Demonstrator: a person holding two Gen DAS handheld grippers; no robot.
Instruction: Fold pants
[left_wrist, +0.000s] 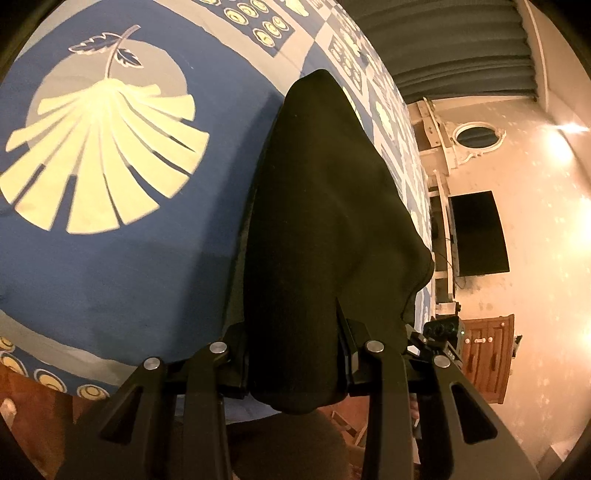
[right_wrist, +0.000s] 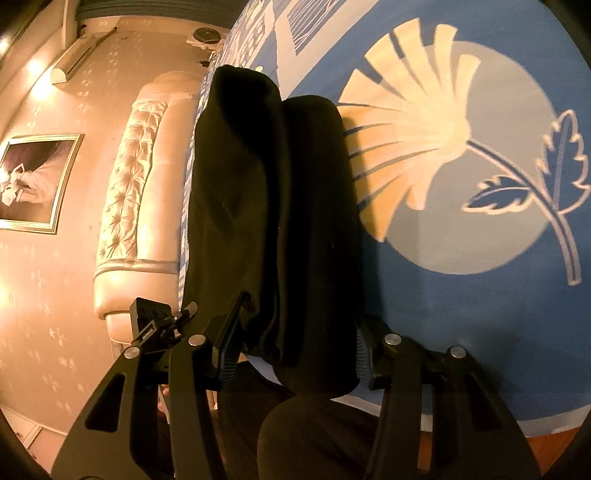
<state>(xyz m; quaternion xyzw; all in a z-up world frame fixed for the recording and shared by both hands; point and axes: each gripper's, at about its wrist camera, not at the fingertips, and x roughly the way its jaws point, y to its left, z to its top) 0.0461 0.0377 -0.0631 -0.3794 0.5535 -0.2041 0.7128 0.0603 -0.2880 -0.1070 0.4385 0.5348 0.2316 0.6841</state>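
The black pants (left_wrist: 325, 206) hang lengthwise over the blue bedspread (left_wrist: 129, 280), lifted at my end. My left gripper (left_wrist: 295, 354) is shut on a thick bunch of the black cloth, which fills the gap between its fingers. In the right wrist view the pants (right_wrist: 273, 192) show as two long black folds side by side. My right gripper (right_wrist: 295, 350) is shut on their near end, with the cloth bunched between its fingers. The far end of the pants lies on the bed.
The bedspread carries a large cream flower print (left_wrist: 99, 158). A dark TV (left_wrist: 476, 232) and a wooden cabinet (left_wrist: 487, 358) stand by the wall. A tufted headboard (right_wrist: 136, 192) and a framed picture (right_wrist: 37, 181) show in the right wrist view.
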